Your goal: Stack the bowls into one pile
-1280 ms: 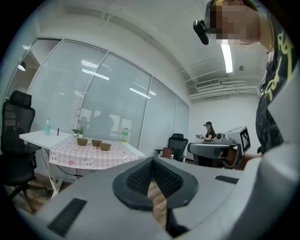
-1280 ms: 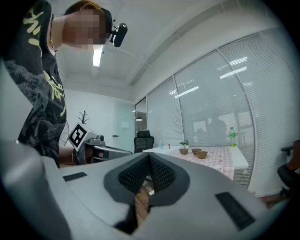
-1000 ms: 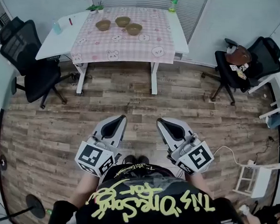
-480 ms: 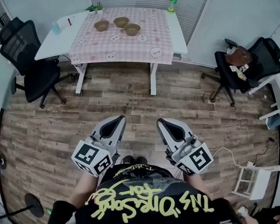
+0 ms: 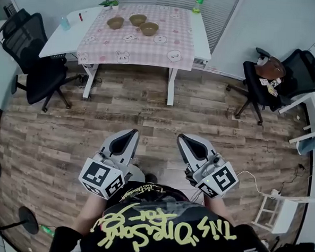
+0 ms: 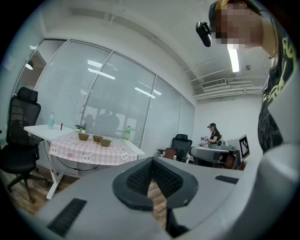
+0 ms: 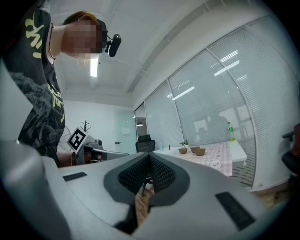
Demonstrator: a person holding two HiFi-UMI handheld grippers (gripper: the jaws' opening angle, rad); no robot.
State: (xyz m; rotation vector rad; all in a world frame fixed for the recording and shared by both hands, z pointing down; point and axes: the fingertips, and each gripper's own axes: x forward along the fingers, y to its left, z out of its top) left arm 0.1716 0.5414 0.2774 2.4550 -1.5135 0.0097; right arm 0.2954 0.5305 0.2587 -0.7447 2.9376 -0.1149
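Three bowls [image 5: 137, 21] sat unstacked, near one another on the far pink-checked table [image 5: 152, 45]. Over the last second they only drifted up-frame, with wood floor [image 5: 147, 111] still between. Left gripper [image 5: 132, 132] and right gripper [image 5: 182, 136] had fingers closed, empty. Judged: approach still pending.

Bright, even indoor light fills the room. The table [image 5: 201, 37] casts only a faint, soft shadow on the wooden floor [image 5: 66, 138] beneath it, and the bowls [image 5: 137, 21] on it look small but crisp. The head view bows straight lines and darkens in the corners far from the table. In both gripper views a ceiling lamp [image 6: 233, 58] glares white, and streaks of light show in the glass wall [image 6: 117, 108] behind the table. A black vignette rings each view, and the near foreground is slightly soft.
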